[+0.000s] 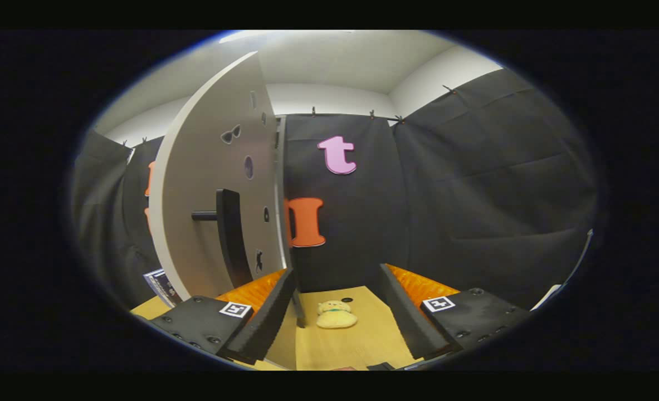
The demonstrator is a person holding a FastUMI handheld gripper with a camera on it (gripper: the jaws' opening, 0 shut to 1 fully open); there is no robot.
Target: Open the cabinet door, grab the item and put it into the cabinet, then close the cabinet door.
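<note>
Cabinet door (212,189) swung open, centre left; interior hidden. Toy (335,314) on table (357,345), lower centre, between wide-open, empty gripper (337,292) fingers.

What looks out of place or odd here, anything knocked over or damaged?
Nothing stands out. The cabinet door stands swung open with its dark handle intact. The small yellow plush toy sits on the wooden table, ahead of and between the open gripper fingers, untouched. No spill or visible damage.
</note>
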